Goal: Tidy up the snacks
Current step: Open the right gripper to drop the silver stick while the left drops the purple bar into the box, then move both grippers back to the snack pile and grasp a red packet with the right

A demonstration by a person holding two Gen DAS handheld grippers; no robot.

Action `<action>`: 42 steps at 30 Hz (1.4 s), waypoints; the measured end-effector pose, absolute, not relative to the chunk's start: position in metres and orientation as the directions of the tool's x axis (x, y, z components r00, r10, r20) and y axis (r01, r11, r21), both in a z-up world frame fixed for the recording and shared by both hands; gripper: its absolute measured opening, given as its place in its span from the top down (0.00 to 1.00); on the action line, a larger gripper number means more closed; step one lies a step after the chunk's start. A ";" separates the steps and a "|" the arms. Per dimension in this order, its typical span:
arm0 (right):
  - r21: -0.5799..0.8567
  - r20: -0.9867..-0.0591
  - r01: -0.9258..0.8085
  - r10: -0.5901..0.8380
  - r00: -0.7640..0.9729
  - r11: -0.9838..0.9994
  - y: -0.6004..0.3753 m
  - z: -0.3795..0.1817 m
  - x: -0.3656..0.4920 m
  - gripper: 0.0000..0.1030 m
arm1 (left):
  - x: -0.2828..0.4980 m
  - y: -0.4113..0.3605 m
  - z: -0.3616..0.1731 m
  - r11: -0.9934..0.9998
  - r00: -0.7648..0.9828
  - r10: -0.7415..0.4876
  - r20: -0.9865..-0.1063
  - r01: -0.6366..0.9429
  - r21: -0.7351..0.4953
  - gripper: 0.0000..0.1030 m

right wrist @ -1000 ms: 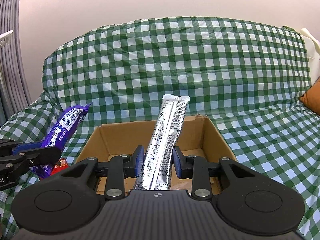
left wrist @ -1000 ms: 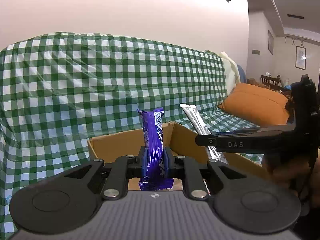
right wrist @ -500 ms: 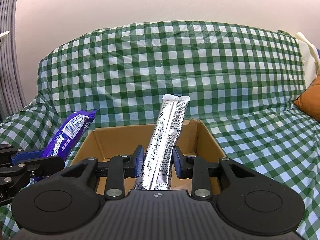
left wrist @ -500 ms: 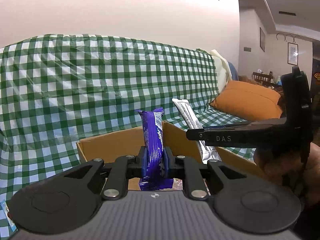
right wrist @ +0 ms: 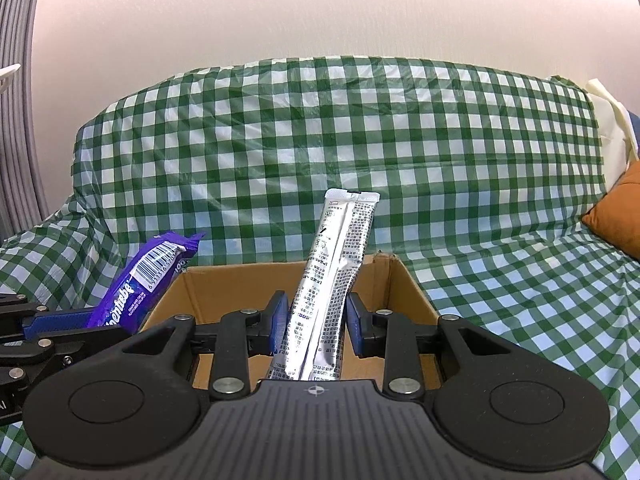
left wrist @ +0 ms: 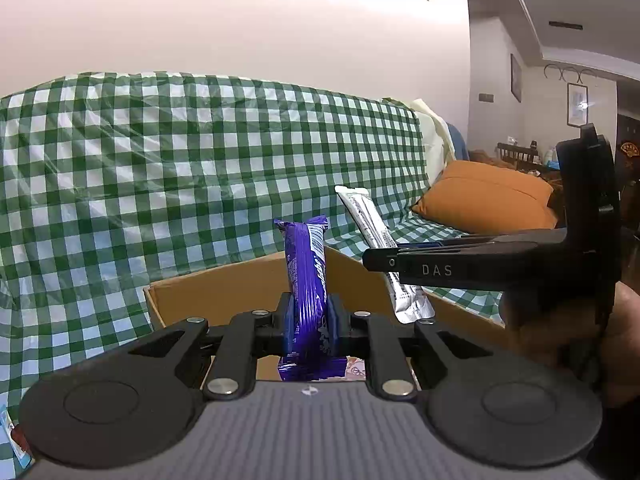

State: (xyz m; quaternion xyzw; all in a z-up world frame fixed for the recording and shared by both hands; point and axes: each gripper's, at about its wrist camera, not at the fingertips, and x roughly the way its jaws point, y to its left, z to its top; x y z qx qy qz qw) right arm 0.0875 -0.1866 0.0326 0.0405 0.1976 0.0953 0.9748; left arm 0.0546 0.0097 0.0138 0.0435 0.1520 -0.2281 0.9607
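Cardboard box (right wrist: pixel 404 280) rim sits just below both held snacks, interior open.

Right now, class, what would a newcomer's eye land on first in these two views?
Two snacks held upright: a purple snack bar clamped in the left gripper, and a silver stick pack in the right gripper. Both are near an open cardboard box on a sofa draped in green checked cloth.

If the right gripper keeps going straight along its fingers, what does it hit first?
Most likely the cardboard box: the right gripper, shut on the silver sachet, points slightly down into the open box, probably meeting its floor or far wall. Depth is unclear.
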 end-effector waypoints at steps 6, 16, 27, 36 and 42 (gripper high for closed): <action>0.124 -0.337 -0.181 0.213 0.917 0.976 -0.194 0.036 0.085 0.68 | 0.055 0.009 0.013 0.887 0.845 -0.435 -0.310 0.462 0.014 0.82; 0.092 -0.303 -0.184 0.203 0.931 0.979 -0.193 0.040 0.080 0.42 | 0.056 0.008 0.012 0.879 0.832 -0.455 -0.317 0.477 -0.010 0.72; 0.090 -0.315 -0.194 0.212 0.925 0.977 -0.194 0.040 0.080 0.40 | 0.055 0.021 0.019 0.907 0.856 -0.406 -0.321 0.421 -0.024 0.72; 0.083 -0.320 -0.235 0.249 0.914 0.968 -0.180 0.040 0.093 0.40 | 0.042 0.054 0.023 0.945 0.885 -0.294 -0.361 0.325 0.027 0.72; 0.098 -0.324 -0.264 0.281 0.903 0.960 -0.170 0.041 0.098 0.41 | 0.059 0.101 0.028 0.983 0.827 -0.181 -0.532 0.174 -0.063 0.72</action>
